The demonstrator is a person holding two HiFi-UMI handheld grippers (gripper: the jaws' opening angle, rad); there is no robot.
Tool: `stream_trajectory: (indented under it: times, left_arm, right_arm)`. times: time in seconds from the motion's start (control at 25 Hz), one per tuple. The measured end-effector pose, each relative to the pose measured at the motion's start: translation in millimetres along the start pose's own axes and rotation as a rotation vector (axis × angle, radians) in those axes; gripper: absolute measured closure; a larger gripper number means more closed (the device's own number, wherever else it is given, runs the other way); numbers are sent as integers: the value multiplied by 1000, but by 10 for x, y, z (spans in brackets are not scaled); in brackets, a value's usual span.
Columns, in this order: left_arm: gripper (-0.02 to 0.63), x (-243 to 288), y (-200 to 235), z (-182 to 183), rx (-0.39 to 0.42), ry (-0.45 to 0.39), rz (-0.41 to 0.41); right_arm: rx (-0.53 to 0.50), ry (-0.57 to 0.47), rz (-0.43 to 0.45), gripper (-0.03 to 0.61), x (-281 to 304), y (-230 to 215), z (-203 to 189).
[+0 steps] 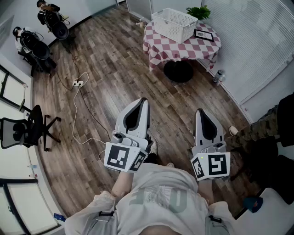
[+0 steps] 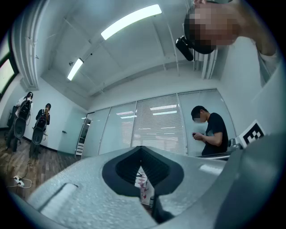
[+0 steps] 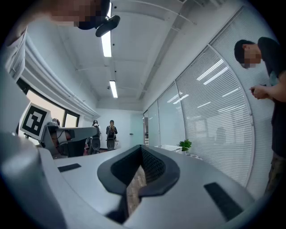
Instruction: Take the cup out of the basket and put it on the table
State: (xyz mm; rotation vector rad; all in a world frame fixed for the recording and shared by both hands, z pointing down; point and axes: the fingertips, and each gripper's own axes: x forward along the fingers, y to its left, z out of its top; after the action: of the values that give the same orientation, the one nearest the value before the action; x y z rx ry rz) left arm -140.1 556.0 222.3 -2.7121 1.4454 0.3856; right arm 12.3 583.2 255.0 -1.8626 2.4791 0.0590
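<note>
- The left gripper (image 1: 143,102) has its fingers (image 2: 157,169) shut. The tips touch, and nothing is held between them.
- The right gripper (image 1: 201,112) is the same. Its fingers (image 3: 156,166) are closed tip to tip, with nothing in them.
- Both grippers are close to the person's body, side by side. They point out over the wooden floor (image 1: 115,69).
- The worktop (image 1: 183,48) is across the room, well apart from both grippers. It has a red and white checked cloth on it.
- The white basket (image 1: 173,24) stands on the worktop, toward its far left side.
- The cup cannot be seen in any view, so I cannot tell where it sits.
- A dark picture frame (image 1: 203,34) lies on the cloth just beside the basket. A green plant (image 1: 200,11) is behind it.
- A bottle (image 1: 218,75) stands on the floor near the worktop.
- A white power strip (image 1: 78,83) lies on the floor to the left, and a black chair (image 1: 23,131) stands by the wall.
- A person in a black shirt (image 2: 210,132) stands by the window blinds.
</note>
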Motion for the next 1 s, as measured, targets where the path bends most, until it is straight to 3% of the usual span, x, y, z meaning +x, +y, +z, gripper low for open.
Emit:
stream_trajectory:
  times: [0.68,1.0]
  left_arm:
    - [609,102,162,-153,-9,45,24]
    - [609,266,590,-251,-3,65,57]
  right_arm:
    - [45,10,1,569,173,-43,-144]
    - [53,37,15,569,600,2,-262]
